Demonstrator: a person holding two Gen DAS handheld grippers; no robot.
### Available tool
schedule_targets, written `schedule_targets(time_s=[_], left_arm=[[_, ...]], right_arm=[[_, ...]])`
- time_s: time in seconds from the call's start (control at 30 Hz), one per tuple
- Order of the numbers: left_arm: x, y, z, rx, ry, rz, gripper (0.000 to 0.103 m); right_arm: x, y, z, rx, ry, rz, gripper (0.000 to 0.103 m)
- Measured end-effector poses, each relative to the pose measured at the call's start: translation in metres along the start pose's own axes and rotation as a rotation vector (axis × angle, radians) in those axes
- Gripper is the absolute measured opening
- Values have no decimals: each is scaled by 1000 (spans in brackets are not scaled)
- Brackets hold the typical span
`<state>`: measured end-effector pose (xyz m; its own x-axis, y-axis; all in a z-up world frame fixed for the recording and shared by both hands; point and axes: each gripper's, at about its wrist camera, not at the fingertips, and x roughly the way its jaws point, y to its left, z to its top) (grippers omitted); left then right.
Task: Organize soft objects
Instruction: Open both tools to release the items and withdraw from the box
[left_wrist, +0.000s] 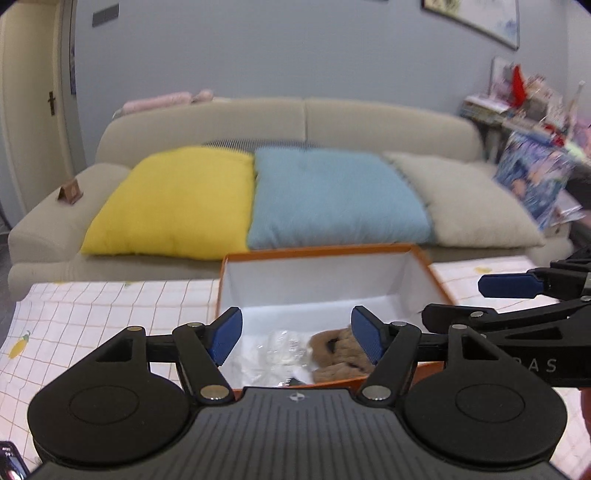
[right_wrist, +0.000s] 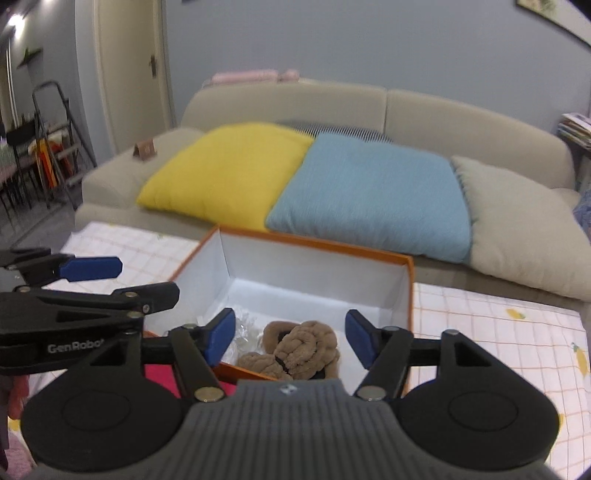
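Both grippers, left (left_wrist: 297, 341) and right (right_wrist: 290, 341), spread wide, empty; brown plush (right_wrist: 301, 349) in orange box (right_wrist: 410, 295) beside crinkly plastic (left_wrist: 282, 349); risk: close-set tools collide, knock box.

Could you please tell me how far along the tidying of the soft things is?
Done: a brown plush item lies in the orange box beside crumpled clear plastic. In hand: nothing; left hand-held gripper and right hand-held gripper are open. Left: a pink fabric outside the box.
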<state>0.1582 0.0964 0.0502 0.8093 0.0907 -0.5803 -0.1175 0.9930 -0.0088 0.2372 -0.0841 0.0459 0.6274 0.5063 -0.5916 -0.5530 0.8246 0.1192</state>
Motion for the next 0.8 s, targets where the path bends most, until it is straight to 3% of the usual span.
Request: schedule_targets(time_s=[0.17,0.3,0.5,0.8], left_arm=[[-35,-13,-15,-10,-38,-68,81],[-53,-22,-36,-34,-33,-107,80],[-63,-32,-72,-56,11,-152,81],[-52,-51,-119,-13,167,-229,80]], right_arm=[[-49,-4,-21,3,-86,-8,67],[-75,-10,-46,35,-101,-30,67],[-103,-21,-94,113,-65,-96,67],[-113,-44,-159,241,69,-196,70]])
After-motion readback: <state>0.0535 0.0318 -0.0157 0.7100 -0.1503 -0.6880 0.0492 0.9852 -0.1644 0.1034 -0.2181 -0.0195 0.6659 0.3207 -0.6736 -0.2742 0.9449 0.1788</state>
